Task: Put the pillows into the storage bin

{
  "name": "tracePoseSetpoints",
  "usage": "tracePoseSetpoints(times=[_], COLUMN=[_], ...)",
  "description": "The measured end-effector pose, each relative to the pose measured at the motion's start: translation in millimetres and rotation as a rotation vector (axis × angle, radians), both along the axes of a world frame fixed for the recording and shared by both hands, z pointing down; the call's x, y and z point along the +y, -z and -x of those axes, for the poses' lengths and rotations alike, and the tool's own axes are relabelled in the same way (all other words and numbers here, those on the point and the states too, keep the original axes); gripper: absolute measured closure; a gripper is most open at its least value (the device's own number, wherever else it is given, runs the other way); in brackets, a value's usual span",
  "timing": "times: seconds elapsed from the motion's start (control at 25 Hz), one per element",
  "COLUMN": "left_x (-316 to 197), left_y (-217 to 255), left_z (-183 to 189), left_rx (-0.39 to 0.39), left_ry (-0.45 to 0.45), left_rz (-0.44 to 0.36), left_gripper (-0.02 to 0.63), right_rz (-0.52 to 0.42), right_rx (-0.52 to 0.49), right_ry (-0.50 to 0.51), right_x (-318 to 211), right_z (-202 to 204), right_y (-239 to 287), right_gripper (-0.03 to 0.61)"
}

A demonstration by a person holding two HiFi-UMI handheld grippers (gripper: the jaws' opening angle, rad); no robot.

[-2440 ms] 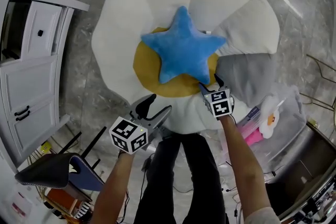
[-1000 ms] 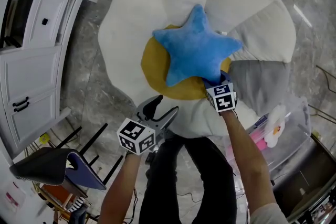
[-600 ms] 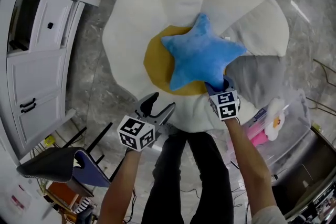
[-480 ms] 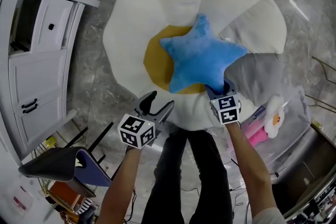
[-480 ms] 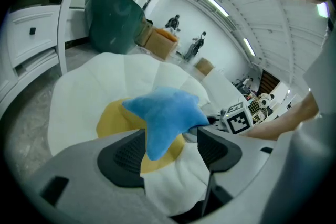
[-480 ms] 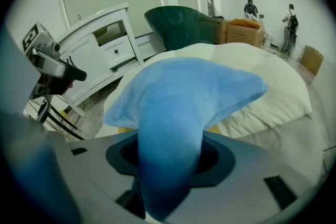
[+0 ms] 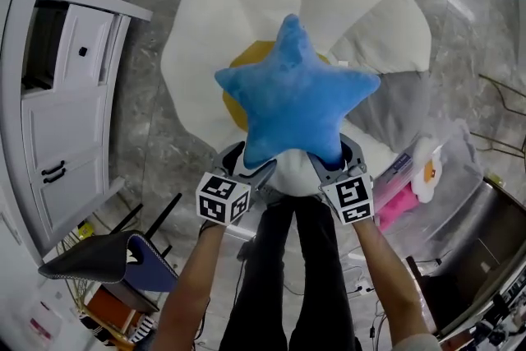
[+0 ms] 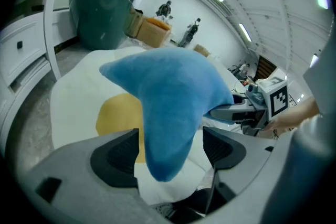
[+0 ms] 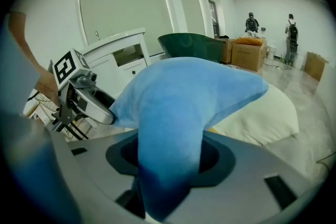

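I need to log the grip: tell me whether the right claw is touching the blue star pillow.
Touching. The right gripper view shows the right claw, its pads pressed into one point of the blue star pillow.

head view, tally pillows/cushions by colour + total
blue star pillow: 1
big white cushion, yellow centre, one grey petal: 1
small white flower pillow, orange centre: 1
Total: 3
The pink thing next to the flower pillow is unclear, so it is not counted.

star pillow (image 7: 296,107) above floor cushion (image 7: 370,4); cabinet (image 7: 70,119) left; bin (image 7: 468,177) right.
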State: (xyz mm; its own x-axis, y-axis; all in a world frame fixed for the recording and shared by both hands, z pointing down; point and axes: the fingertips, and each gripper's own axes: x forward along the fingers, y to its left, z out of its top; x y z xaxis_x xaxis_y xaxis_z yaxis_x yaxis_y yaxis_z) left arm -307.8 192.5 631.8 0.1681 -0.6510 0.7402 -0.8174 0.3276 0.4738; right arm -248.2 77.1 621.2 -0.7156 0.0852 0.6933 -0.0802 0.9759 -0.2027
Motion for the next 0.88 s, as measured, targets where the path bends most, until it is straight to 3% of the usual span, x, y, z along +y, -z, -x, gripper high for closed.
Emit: tracePoseSetpoints(times=[0.24,0.44,0.52,0.68,0.88], left_x=[2.8,11.1,14.2,16.2,12.8], left_y=[17.8,25.6,33.9,57.8,75.5], left_z=[2.5,14.0,17.4,21.8,25.0], left_rx=[-0.134,-0.189,-0.214,-0.3,-0.389], left_ry=[-0.143,-0.135,-0.127,-0.124,-0.161], left_rz=[0.024,0.033,0.018,-0.013,-0.035], left_gripper=[0.255,0.261,0.299,0.344,0.351], right_rz=[-0.02,-0.021,-0.015,0.007,-0.01], right_rx=[-0.05,-0.071,-0.072,-0.082,-0.106], right_ry=[0.007,-0.003,-0.009,-0.027,-0.052], right_x=[20.4,33.2,37.1,44.1,44.1], right_z=[5.1,10.1,11.3,9.1,6.7], right_y=[38.0,52.5,56.4,65.4,71.1], right_gripper=[0.359,0.359,0.356,0.351,0.347])
